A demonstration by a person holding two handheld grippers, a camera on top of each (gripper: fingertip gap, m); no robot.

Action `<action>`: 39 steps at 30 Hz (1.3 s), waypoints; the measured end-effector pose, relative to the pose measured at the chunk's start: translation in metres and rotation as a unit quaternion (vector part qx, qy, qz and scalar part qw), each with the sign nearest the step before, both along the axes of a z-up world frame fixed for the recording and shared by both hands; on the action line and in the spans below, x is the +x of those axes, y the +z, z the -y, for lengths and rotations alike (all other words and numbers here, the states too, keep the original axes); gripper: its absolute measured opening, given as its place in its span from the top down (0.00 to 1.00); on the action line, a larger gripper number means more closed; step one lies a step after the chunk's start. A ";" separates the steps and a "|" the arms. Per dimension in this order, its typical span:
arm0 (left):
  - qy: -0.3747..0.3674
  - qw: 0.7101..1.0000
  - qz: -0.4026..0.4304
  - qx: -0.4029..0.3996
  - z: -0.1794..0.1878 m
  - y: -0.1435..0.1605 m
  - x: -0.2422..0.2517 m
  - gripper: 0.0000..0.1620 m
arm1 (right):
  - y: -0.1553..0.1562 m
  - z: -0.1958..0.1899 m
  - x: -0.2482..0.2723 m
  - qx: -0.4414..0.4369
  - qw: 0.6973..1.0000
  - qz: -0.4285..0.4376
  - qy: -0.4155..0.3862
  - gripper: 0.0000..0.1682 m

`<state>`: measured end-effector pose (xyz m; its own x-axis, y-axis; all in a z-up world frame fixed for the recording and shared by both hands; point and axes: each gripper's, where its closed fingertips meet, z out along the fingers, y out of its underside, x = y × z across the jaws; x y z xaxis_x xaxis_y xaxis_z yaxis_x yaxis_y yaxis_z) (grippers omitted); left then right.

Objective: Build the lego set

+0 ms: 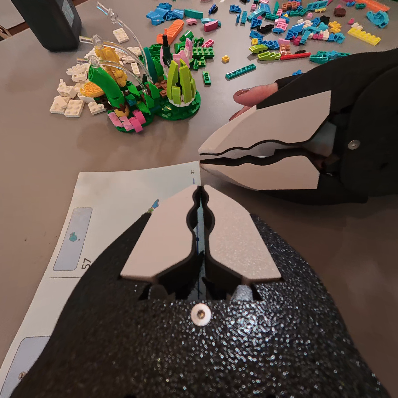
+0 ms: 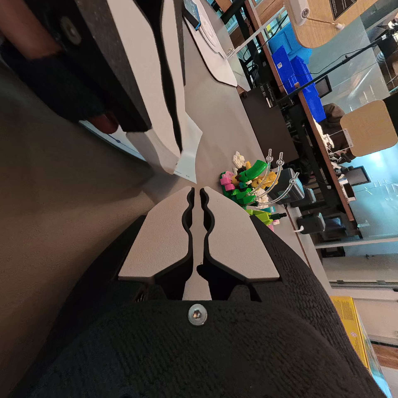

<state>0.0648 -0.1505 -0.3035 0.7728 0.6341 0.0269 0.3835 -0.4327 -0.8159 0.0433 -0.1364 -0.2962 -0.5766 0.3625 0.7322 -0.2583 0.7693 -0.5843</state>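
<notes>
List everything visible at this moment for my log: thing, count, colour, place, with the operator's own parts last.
Model: one, mostly green with pink, yellow and clear arcs, centre of the table.
White bricks: a small pile, left of the model.
Loose bricks: many, mostly blue, teal, pink and yellow, far right of the table.
Teal plate: one, lying apart right of the model.
Booklet: one, pale blue page, near edge, under the left gripper.
Dark box: one, far left corner.
Table: one, grey.
Blue bins: several, background shelf.
Left gripper: white fingers, shut on the booklet's edge.
Right gripper: nearly closed, tips at the page corner.
Finger: one, beside the right gripper.
</notes>
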 end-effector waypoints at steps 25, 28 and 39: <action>0.058 0.995 0.051 -0.067 0.037 -0.016 -0.006 0.53 | 0.010 -0.003 0.000 -0.033 0.999 -0.001 -0.009 0.92; 0.073 0.994 0.037 -0.072 0.047 -0.005 -0.009 0.49 | 0.010 -0.003 0.000 -0.036 0.999 -0.001 -0.009 0.92; 0.100 0.993 0.045 -0.036 0.104 0.001 -0.028 0.52 | 0.009 -0.001 0.002 -0.034 0.999 0.001 -0.004 0.92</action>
